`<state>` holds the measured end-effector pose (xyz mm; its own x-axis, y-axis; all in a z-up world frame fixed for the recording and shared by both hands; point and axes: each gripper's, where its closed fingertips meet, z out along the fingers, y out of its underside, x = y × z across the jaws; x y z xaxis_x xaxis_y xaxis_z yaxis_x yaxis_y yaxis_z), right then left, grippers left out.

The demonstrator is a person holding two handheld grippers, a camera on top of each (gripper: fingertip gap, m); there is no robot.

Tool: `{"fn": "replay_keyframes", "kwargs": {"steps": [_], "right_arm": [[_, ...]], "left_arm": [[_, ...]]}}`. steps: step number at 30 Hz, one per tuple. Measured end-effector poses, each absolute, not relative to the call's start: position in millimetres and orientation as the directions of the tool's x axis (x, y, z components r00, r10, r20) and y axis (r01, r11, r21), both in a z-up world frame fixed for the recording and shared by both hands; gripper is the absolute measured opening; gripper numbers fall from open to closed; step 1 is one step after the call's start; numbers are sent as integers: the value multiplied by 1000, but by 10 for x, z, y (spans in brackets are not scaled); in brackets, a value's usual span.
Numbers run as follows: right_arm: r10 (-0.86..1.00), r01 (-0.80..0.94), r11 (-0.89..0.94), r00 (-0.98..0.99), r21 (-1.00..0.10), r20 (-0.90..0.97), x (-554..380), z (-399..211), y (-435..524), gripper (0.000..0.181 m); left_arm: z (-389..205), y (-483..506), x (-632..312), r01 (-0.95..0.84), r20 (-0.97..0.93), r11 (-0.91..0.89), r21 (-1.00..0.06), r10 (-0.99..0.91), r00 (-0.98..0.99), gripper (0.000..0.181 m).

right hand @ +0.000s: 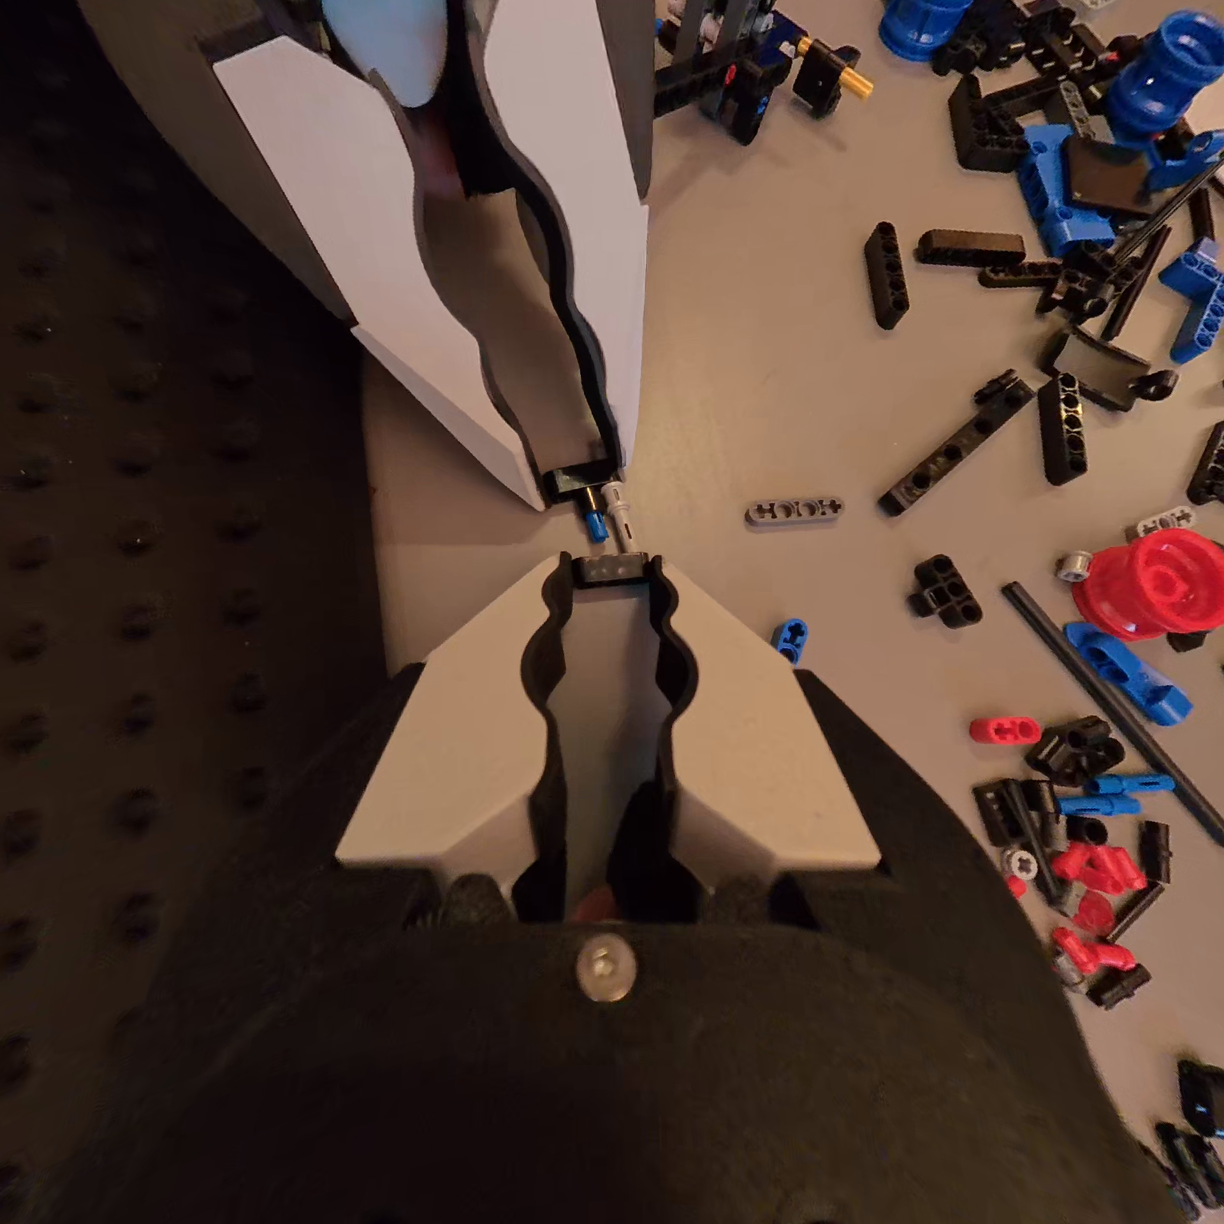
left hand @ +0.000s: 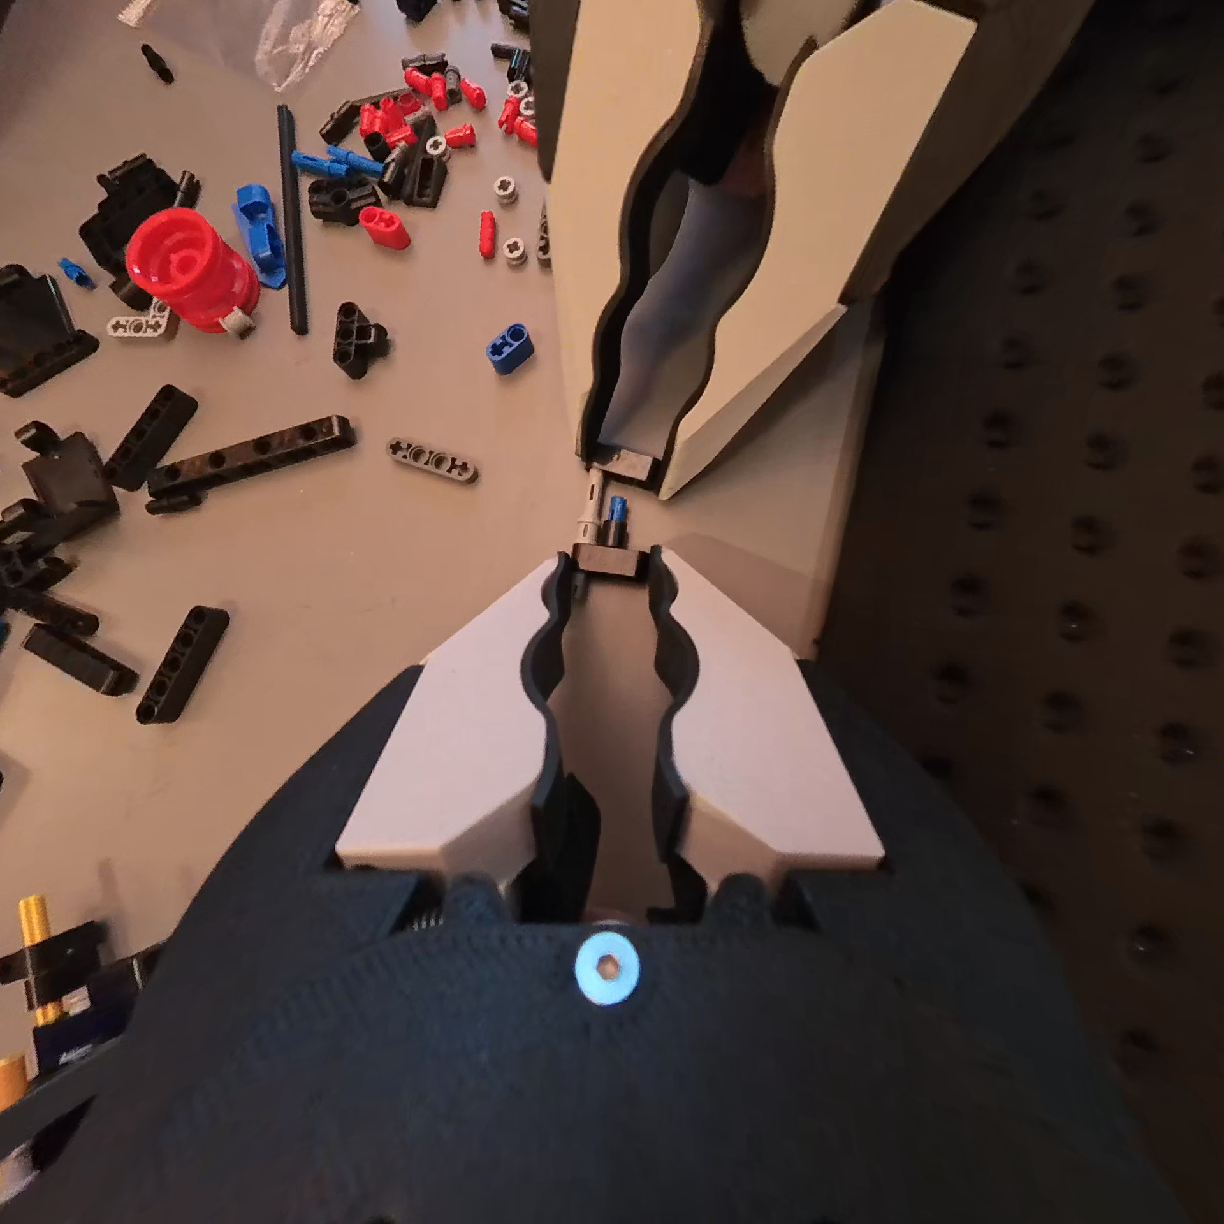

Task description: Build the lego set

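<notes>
My left gripper (left hand: 609, 560) is shut on a small black Lego beam (left hand: 609, 564). A light grey pin (left hand: 591, 510) and a shorter blue pin (left hand: 617, 513) stick out of the beam, pointing away. My right gripper (left hand: 622, 457) faces it from above, shut on a second small black beam (left hand: 626, 463). The grey pin's tip touches the end of that beam. The blue pin stops short of it. In the right wrist view my right gripper (right hand: 612, 566) holds its beam (right hand: 612, 569) below the left gripper (right hand: 583, 473), the blue pin (right hand: 594, 520) and the grey pin (right hand: 619, 513).
Loose black, red and blue Lego parts lie on the tan table. Among them are a red wheel hub (left hand: 189, 268), a thin grey beam (left hand: 432, 459), a blue connector (left hand: 510, 348) and a long black axle (left hand: 291, 212). A dark studded mat (left hand: 1060, 596) borders the table. A part-built assembly (right hand: 728, 73) stands farther off. About 4 centimeters separates my right fingertips from the blue connector (left hand: 510, 348).
</notes>
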<state>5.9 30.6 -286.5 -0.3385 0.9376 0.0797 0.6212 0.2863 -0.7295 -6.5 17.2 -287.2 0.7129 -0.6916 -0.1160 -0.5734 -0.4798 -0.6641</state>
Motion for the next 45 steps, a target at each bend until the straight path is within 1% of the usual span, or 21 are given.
{"fn": "replay_keyframes", "kwargs": {"steps": [4, 8, 11, 21, 34, 40, 45], "right_arm": [[933, 615, 295, -351, -731, 81, 51, -2863, 313, 20], [912, 596, 329, -402, -733, 83, 51, -2861, 302, 20], [892, 575, 362, -442, -734, 94, 52, -2860, 291, 19], [840, 526, 427, -532, -735, 106, 66, -2859, 231, 20], [838, 523, 434, -533, -733, 116, 40, -2853, 226, 20], [853, 553, 396, -516, -733, 72, 22, -2848, 221, 20], [846, 545, 407, -528, -733, 77, 4, -2844, 185, 19]], "left_arm": [[-2871, 173, -67, -566, -114, -470, -677, -693, 712, 20], [-2870, 170, -71, -551, -111, -466, -692, -686, 719, 20], [-2870, 168, -80, -524, -76, -475, -707, -686, 724, 21], [-2868, 144, -54, -506, -41, -470, -723, -702, 711, 21], [-2859, 150, -46, -512, -47, -460, -725, -709, 704, 21], [-2861, 154, -42, -527, -74, -447, -723, -708, 703, 21], [-2861, 154, -36, -520, -63, -451, -725, -709, 703, 21]]}}
